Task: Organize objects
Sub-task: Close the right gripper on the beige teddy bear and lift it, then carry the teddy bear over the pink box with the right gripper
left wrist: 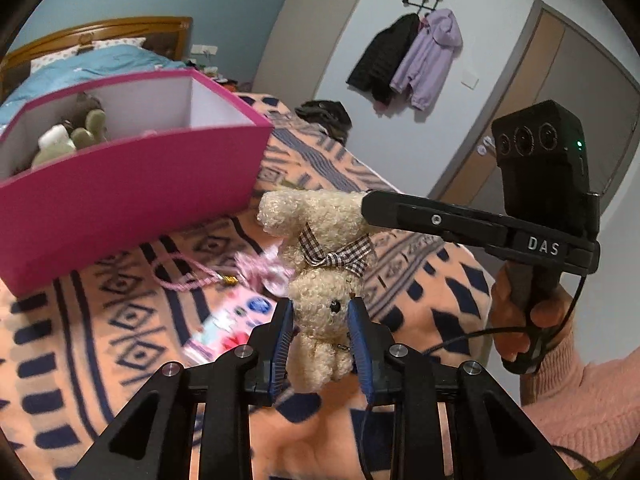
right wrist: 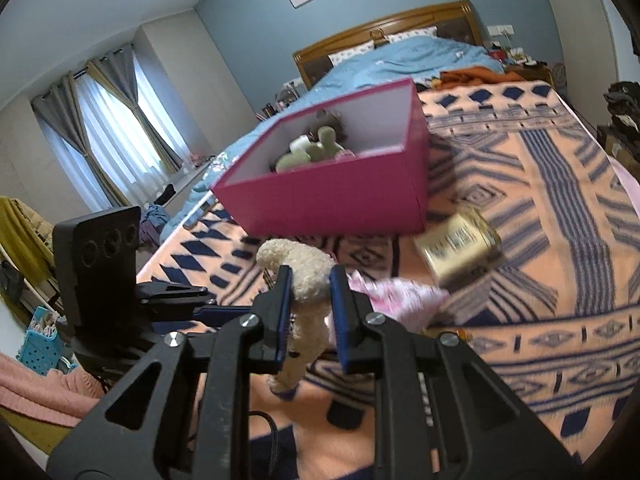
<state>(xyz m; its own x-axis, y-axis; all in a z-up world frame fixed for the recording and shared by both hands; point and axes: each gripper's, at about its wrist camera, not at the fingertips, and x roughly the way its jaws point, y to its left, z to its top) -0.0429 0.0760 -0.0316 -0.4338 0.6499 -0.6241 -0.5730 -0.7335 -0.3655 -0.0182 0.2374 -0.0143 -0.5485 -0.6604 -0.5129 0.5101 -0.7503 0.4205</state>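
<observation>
Transfer is in hand: the plush bear (left wrist: 326,264) is clamped head-down by the left hand-held gripper (left wrist: 322,320) and at its leg by the right hand-held gripper (right wrist: 308,296), above the bed (right wrist: 500,216). Carrying into the pink box (right wrist: 332,204) is called for next.

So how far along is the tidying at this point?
Partly done. A few soft toys already sit in the pink box. Both the left gripper and right gripper are shut on the cream teddy bear, lifted off the blanket. The tin, pink cord and pink packet remain outside.
</observation>
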